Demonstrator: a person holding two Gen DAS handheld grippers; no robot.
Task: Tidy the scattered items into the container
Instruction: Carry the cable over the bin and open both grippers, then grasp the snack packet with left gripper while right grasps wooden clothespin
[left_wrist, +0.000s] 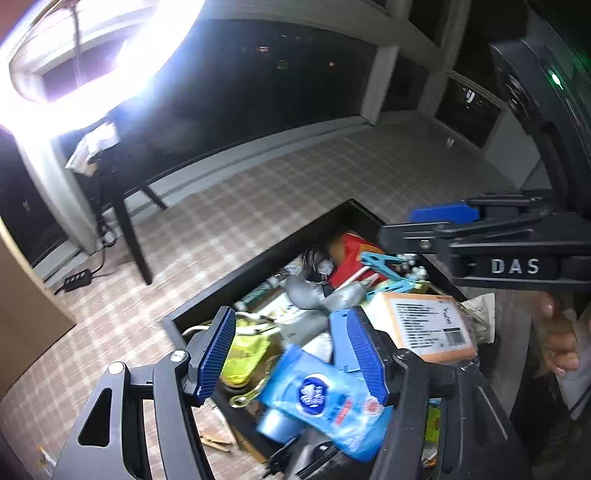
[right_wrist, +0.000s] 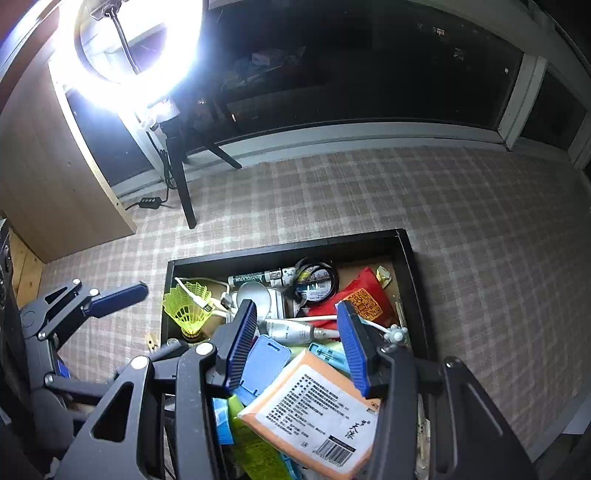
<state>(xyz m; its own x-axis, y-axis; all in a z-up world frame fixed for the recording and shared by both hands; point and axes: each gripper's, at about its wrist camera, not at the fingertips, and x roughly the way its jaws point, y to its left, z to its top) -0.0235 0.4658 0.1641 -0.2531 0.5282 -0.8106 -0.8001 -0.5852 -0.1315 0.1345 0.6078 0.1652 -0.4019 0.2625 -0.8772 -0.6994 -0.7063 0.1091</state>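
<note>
Left hand-held gripper (left_wrist: 291, 356) jaws spread wide, right hand-held gripper (right_wrist: 297, 341) jaws spread wide, both angled downward

Both wrist views looked steeply down, close over the black tray (left_wrist: 258, 258) (right_wrist: 410, 280), sharing its clutter and checked floor (right_wrist: 443, 192)

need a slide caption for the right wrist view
Open right gripper poised over a black tray crowded with clutter, an orange packet on top and a yellow shuttlecock at its left edge.
</note>
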